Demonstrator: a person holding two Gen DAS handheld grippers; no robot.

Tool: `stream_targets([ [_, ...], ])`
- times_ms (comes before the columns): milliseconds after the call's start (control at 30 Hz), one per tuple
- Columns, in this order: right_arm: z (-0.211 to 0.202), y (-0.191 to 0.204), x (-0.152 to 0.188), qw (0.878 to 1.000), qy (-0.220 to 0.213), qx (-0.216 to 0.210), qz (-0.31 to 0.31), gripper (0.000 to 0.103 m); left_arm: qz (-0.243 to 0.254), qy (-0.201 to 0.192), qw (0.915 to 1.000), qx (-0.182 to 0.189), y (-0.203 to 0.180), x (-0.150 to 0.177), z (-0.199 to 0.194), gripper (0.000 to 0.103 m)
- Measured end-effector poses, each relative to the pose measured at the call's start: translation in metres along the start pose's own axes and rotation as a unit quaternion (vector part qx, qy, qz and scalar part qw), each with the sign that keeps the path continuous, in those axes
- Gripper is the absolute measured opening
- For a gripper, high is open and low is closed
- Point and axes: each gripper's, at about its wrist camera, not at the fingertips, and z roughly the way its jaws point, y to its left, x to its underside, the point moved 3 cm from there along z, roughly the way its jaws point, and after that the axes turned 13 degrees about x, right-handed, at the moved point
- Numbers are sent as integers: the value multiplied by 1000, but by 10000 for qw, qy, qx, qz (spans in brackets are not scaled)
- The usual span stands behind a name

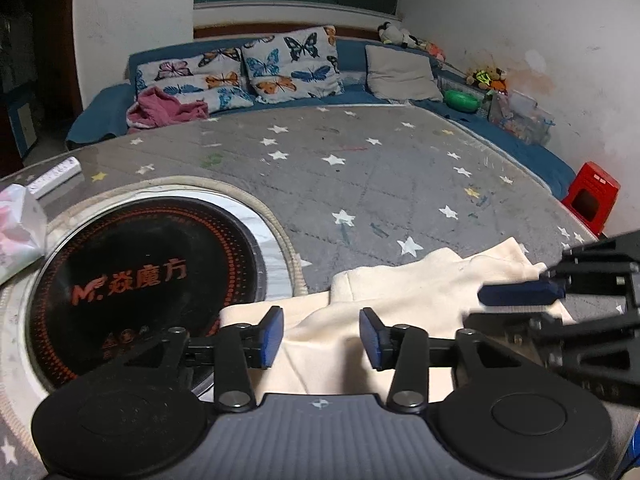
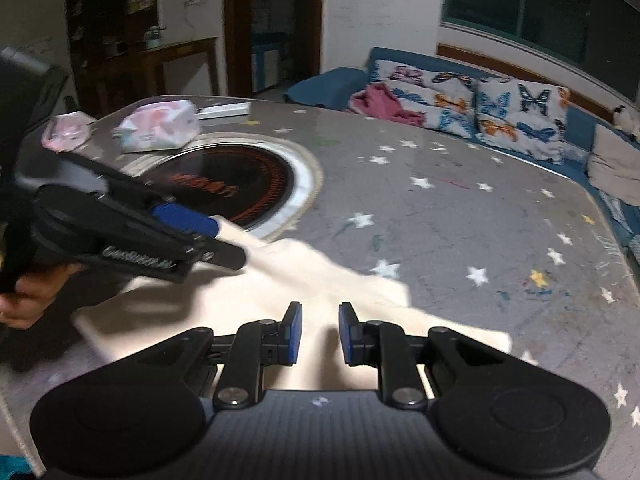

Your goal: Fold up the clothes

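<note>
Cream cloth, the garment [image 1: 384, 300], lay rumpled at the near edge of the grey star-printed tabletop [image 1: 360, 168], just right of the round black hotplate [image 1: 148, 280] set into it; one flap was doubled over on top, and a corner reached toward the hotplate's pale rim without clearly covering it. The left gripper [image 1: 321, 336] hung over the garment's near left part, its blue-padded fingers [image 1: 270, 336] spread wide with only cloth showing between them, nothing pinched; the right gripper [image 2: 319, 332] stood over the near right part, its fingers [image 2: 294, 332] narrower but parted, also gripping nothing. Whether the cloth was midway through its folds or being smoothed after one, I could not settle from how it lay; the loose, uneven edges suggested it was not yet a tidy packet. For any fold to go well, I judged that each gripper should catch a single edge layer low against the tabletop, both at matching points, and carry the cloth level so the soft knit would not sag or bunch; the doubled flap risked being caught along with the layer beneath. Tissue packs [image 2: 160, 128] sat far left, well apart; a sofa [image 1: 352, 56] with butterfly cushions [image 1: 292, 64] lay beyond.
</note>
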Motion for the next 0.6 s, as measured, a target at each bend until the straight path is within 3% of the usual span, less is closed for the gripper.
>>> stream_targets([
  [367, -24, 48, 22, 9980, -46, -452, -450, 23, -247, -202, 9994, -108, 7, 38, -51, 50],
  [600, -25, 65, 29, 9963, -137, -311, -795, 23, -195, -114, 9996, -173, 7, 62, -58, 51],
])
